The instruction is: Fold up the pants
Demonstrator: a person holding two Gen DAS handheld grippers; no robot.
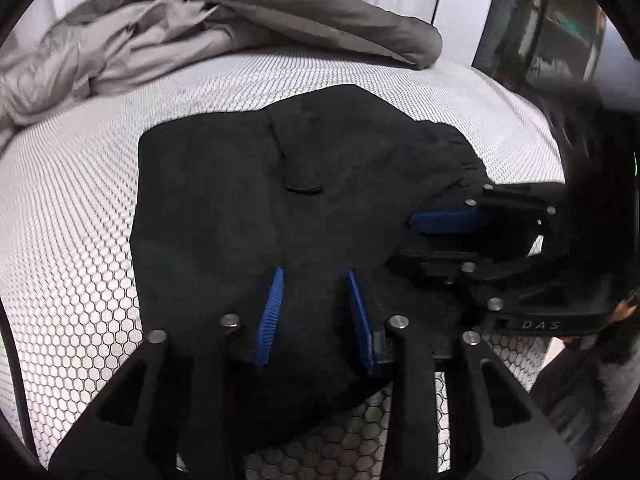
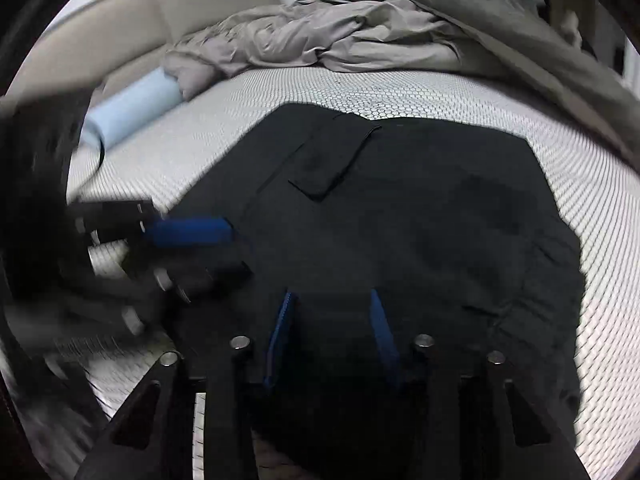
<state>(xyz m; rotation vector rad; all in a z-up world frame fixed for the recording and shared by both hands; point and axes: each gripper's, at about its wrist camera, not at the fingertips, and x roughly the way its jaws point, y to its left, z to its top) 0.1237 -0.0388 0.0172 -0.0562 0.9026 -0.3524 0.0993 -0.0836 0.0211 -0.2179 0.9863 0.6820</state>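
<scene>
Pants [image 1: 248, 184] flat on mattress [image 1: 72, 208], under both parted, empty claws: left claw [image 1: 316, 312], right claw [image 2: 332, 336].

far: rumpled duvet [image 1: 224, 28] blocks; left: bare mattress [image 1: 72, 208] passable

Left claw [image 1: 314, 312] and right claw [image 2: 332, 336] both spread apart

Left gripper [image 1: 314, 312] and right gripper [image 2: 332, 336]: matte black frames, ribbed blue finger pads [image 1: 271, 312], silver screw heads, "DAS" lettering.
</scene>
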